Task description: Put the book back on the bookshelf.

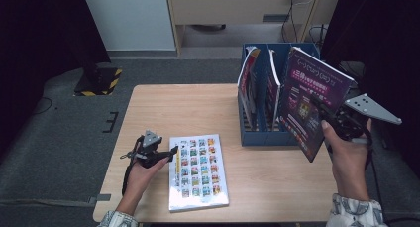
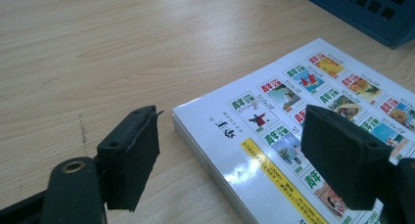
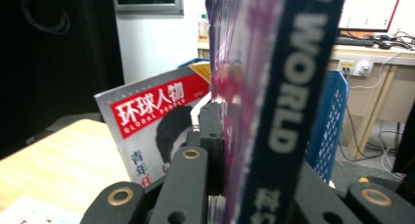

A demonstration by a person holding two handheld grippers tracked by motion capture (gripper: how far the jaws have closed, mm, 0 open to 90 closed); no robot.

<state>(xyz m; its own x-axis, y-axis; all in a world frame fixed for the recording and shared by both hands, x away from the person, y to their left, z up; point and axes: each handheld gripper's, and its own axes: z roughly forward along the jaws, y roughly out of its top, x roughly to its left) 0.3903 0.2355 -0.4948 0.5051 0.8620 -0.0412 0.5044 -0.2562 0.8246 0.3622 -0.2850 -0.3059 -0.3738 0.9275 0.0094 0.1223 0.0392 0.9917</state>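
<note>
Right gripper (image 1: 324, 119) fingers clamped tight on the lower edge of a purple glossy magazine (image 1: 309, 100); it's up in the air, tilted, just beside the right end of the blue plastic slotted file rack (image 1: 262, 135). In the right gripper view the magazine's dark blue spine (image 3: 288, 101) runs upright between the jaws. Rack sits at the worktop's (image 1: 163, 108) far right, other magazines standing in its slots, one red-and-grey cover (image 3: 147, 121) leaning behind the held one.

Left gripper (image 1: 166, 152) fingers spread wide, holding nothing, low over the light wood worktop at the left edge of a white book with a grid of small coloured pictures (image 1: 198, 170). Book lies flat, front centre, well apart from the rack. Left gripper view: one finger (image 2: 129, 155) off the book's corner, the other above its cover (image 2: 274, 136).
</note>
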